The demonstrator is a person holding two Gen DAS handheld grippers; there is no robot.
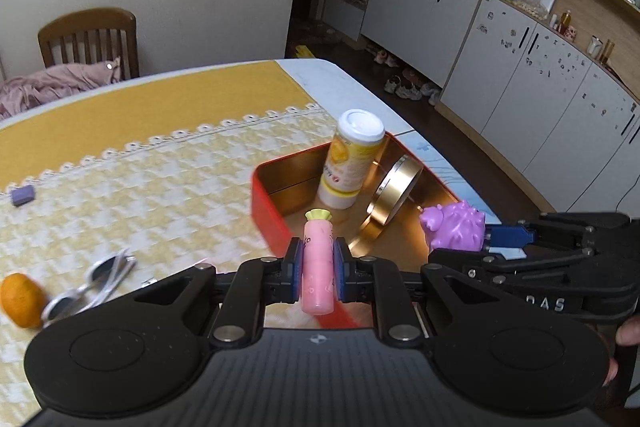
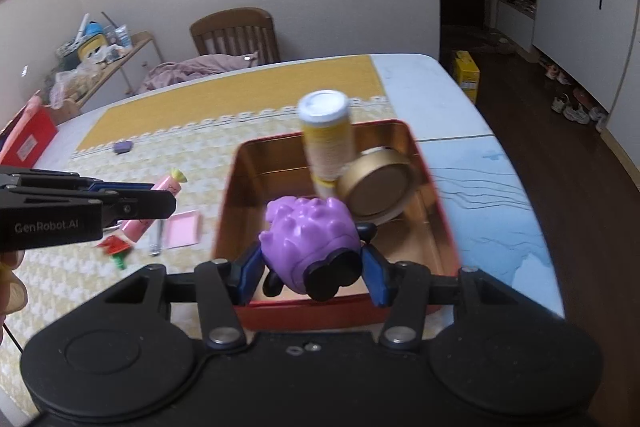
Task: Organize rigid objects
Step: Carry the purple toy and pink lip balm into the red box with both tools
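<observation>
My left gripper [image 1: 317, 269] is shut on a pink tube with a yellow cap [image 1: 317, 263], held over the near left edge of the red tin box [image 1: 264, 211]. My right gripper [image 2: 310, 267] is shut on a purple spiky toy [image 2: 308, 231], held over the near side of the same box [image 2: 434, 187]. The toy also shows in the left wrist view [image 1: 456, 227]. Inside the box stand a yellow bottle with a white lid [image 1: 352, 159] and a gold round tin [image 1: 396, 189] leaning on its edge. The pink tube also shows in the right wrist view [image 2: 154, 207].
White sunglasses [image 1: 94, 287], an orange [image 1: 22, 301] and a small purple block [image 1: 23, 195] lie on the yellow checked cloth. A pink card [image 2: 182, 229], a pen and a red-green item [image 2: 114, 247] lie left of the box. A wooden chair [image 2: 236, 35] stands behind the table.
</observation>
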